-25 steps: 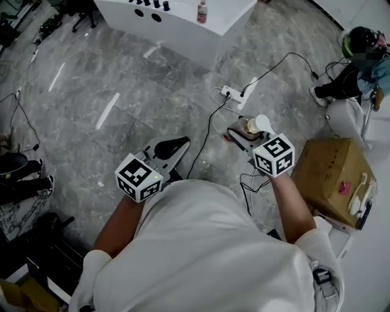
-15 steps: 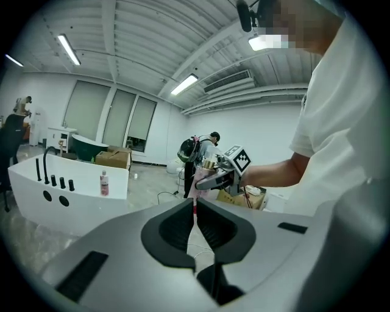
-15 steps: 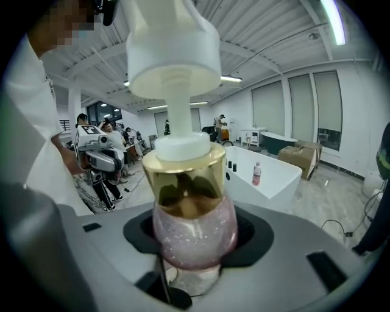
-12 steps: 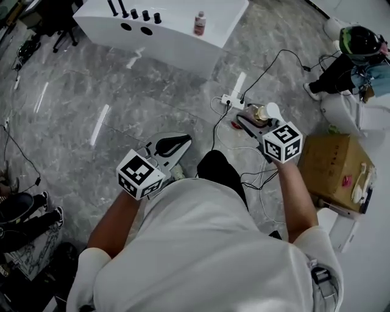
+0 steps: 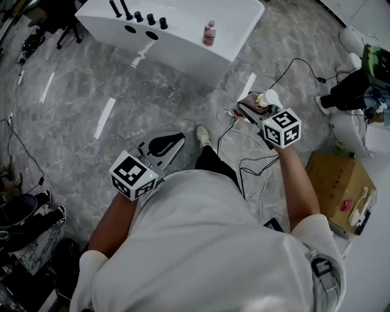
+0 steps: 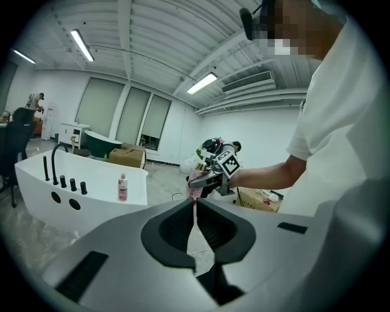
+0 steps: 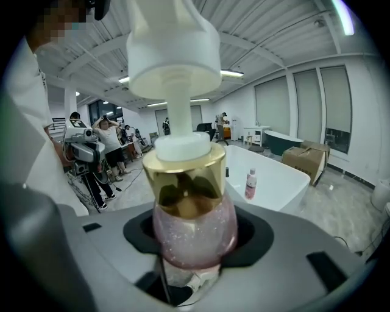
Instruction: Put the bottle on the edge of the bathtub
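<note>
Jaws of the right gripper [image 7: 195,259] are closed on the pink, glittered belly of the pump bottle [image 7: 194,222], which is held upright with its gold collar and white pump head standing above them. Jaws of the left gripper [image 6: 195,210] are drawn together at the tips, with nothing caught between them.

Both grippers are held out in front of the person, above the grey marbled floor [image 5: 79,109]. The bottle is carried over a tangle of cables [image 5: 244,164], well short of the white bathtub [image 5: 183,46]. A small pink bottle [image 5: 209,33] is already stood on the tub's flat edge, apart from the row of black taps [image 5: 137,15].

Against the frame of a second ago, the bathtub is shown lower and fuller in the head view, where only its near corner was seen before. The cardboard box [image 5: 338,183] is now placed further toward the lower right. A shoe [image 5: 203,137] is newly shown ahead of the person, between the two grippers. The hold on the pump bottle is unchanged, and the left jaws are kept together as before.
</note>
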`<action>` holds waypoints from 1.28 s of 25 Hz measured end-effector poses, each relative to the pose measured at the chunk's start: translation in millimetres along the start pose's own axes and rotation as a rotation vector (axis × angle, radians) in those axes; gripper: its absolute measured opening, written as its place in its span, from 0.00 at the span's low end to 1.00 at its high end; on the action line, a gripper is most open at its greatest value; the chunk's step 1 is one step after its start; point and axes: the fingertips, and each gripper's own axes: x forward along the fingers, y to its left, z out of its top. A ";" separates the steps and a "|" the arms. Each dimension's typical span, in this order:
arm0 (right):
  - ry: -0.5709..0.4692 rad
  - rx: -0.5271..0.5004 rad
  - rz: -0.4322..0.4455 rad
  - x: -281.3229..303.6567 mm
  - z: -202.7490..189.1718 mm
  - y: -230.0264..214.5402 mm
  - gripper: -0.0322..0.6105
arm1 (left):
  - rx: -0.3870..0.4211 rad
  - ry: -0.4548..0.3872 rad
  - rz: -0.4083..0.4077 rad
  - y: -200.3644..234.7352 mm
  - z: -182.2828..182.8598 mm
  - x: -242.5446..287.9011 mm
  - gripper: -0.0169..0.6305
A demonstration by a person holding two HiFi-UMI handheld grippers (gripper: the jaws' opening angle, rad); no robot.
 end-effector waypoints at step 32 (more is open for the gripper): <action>0.052 -0.064 0.003 311.0 -17.3 -308.7 0.40 | -0.181 0.139 0.214 180.0 47.4 161.7 0.07</action>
